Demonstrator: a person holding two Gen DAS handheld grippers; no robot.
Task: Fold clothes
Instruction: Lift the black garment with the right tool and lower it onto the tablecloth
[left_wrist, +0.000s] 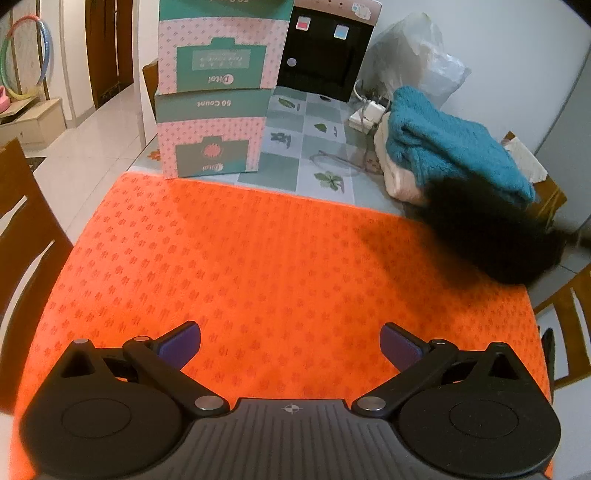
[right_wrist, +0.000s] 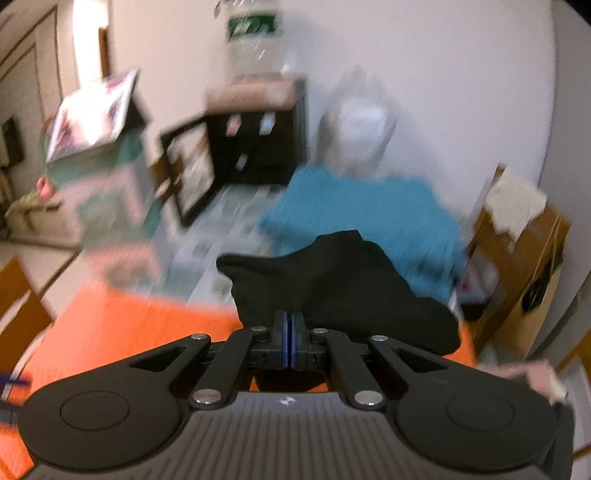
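2 tools in play here: the right tool (right_wrist: 289, 341) is pinching a black garment (right_wrist: 343, 284) with its jaws pressed together on a bunched bit of the cloth, and the left tool (left_wrist: 290, 345) is hanging wide open over the orange cloth (left_wrist: 258, 251) covering the table (left_wrist: 295, 147), gripping nothing. The black garment is showing up in the left view as a dark blurry lump at the far right edge of the orange cloth, right next to a pile with a teal fluffy piece (left_wrist: 454, 147) sitting on a cream one (left_wrist: 399, 181). The right view is smeared, so I'm guessing that side is moving. Fabric is looking soft, light and floppy, draping limp off the pinch, so it's going to sag and crumple rather than hold any shape. I can't tell which part of the garment is being held. My take: it's wanting a hold on an edge or corner, not the bunched middle, with the open tool taking a second edge so it spreads flat. Snagging the teal piece alongside is looking like the risk.
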